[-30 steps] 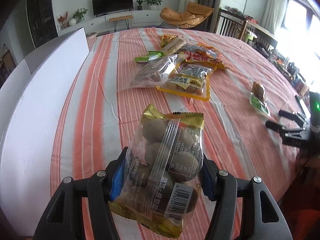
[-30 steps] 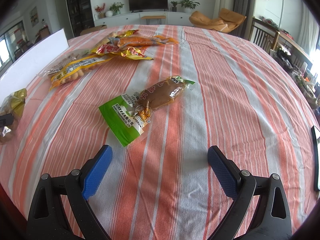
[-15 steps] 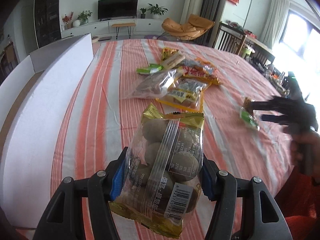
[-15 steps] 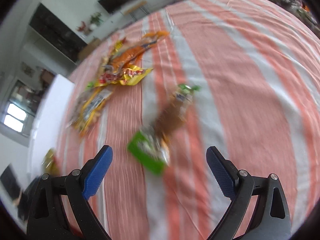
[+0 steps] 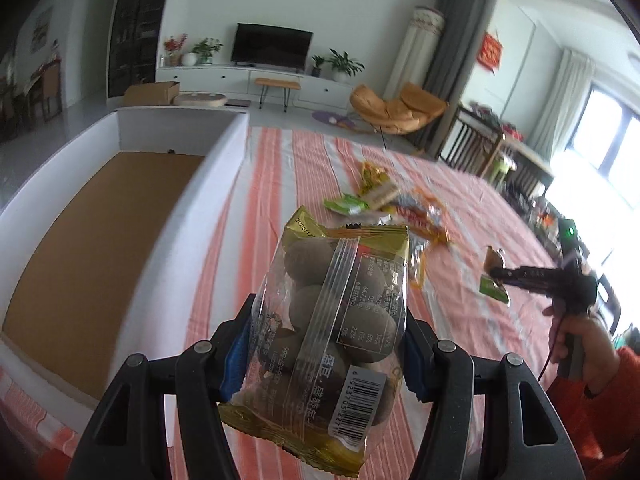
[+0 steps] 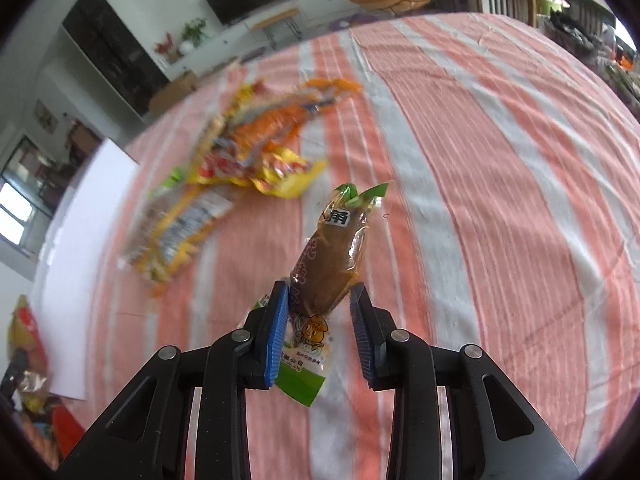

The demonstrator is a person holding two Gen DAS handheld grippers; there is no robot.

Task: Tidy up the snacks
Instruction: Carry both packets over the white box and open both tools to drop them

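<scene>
Through my left wrist camera, my left gripper is pinching a clear bag of brown eggs with gold trim, its blue pads pressed against the bag's two sides; the bag stands upright between them, above the striped tablecloth. To the left lies a white box with a brown cardboard floor, open on top and with nothing showing inside. Far across the cloth sits a loose pile of snack packets, blurred. At the right edge my right gripper shows from the side, with a small green-edged packet at its tip. Through my right wrist camera, my right gripper has its jaws drawn close around a brown snack pouch with green ends; the left pad touches it, but I cannot tell whether the right pad does. The pouch's far end angles up and away. The pile of packets lies far left, the box wall beyond it. My judgement of the risks: the slick film of the egg bag could slide through the pads if I swing toward the box quickly, and it could catch on the box wall. The pouch, held only near its lower end, could pivot or drop if the grip is one-sided.
</scene>
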